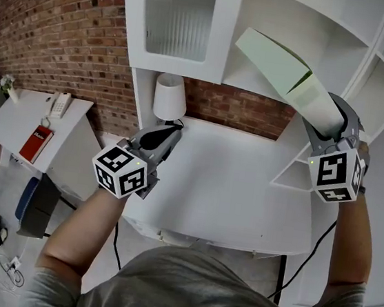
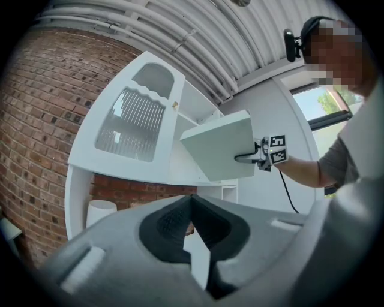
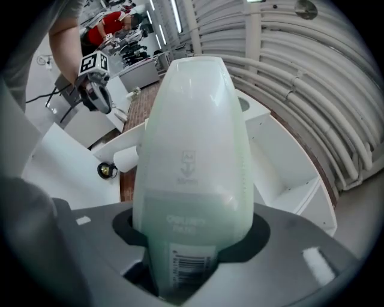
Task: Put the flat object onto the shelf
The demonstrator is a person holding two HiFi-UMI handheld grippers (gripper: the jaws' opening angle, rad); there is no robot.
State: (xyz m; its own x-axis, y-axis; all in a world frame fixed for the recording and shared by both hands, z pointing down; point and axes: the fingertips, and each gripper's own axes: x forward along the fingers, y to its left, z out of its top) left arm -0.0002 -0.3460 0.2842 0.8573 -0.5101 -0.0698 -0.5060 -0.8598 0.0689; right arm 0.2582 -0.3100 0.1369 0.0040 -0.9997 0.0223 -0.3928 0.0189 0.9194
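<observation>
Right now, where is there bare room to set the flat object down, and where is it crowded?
The open shelf right of the door looks bare. The desk is bare from the left gripper across to its right edge. Crowded: the desk's back left, with the lamp.

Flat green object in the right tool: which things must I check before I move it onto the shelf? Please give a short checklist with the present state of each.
1. Grip: the right tool is shut on the flat object, whose lower end sits between the jaws: ok.
2. Flat object resting on the shelf: it is held tilted in front of the open compartment and not set down: not ok.
3. Room in the compartment: nothing is visible in the part shown: ok.
4. Left tool out of the way: low over the desk, shut, holding nothing: ok.
5. Lamp away from the path: it stands lower, to the left: ok.
</observation>
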